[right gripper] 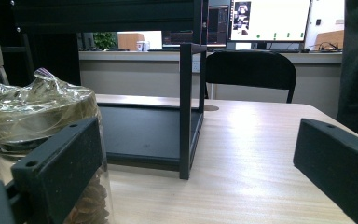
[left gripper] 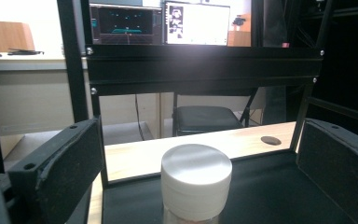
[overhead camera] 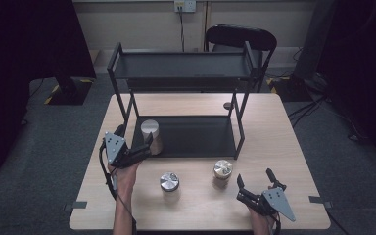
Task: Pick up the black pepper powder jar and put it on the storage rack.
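the white-lidded jar (overhead camera: 151,133) stands upright on the lower tray of the black shelf rack (overhead camera: 225,145), at that tray's front left corner. in the left gripper view the white-lidded jar (left gripper: 196,182) sits between your two black jaws, its flat lid level with them, and there is clear space on both sides of it – the jaws stand wide and do not touch it. your left tongs (overhead camera: 146,147) are open, then, set around the jar from the front left, with your hand (overhead camera: 125,172) low behind them and the grey plate on top.

your right tongs (overhead camera: 254,183) are open too, jaws spread and holding nothing, over the front right part of the table (overhead camera: 293,161). just ahead and to their left stands the gold-lidded jar (overhead camera: 223,171) on the wood, in front of the rack's front right post. in the right gripper view this jar (right gripper: 37,135) comes up close beside the left jaw – its top looks wrapped in crinkled clear film, with brown contents below; i cannot tell whether jaw and jar touch.

a silver-lidded jar (overhead camera: 169,184) stands on the table between the two grippers, well in front of the rack. the rack's upper shelf (overhead camera: 181,66) is bare, and a black chair (overhead camera: 240,39) stands behind the table.
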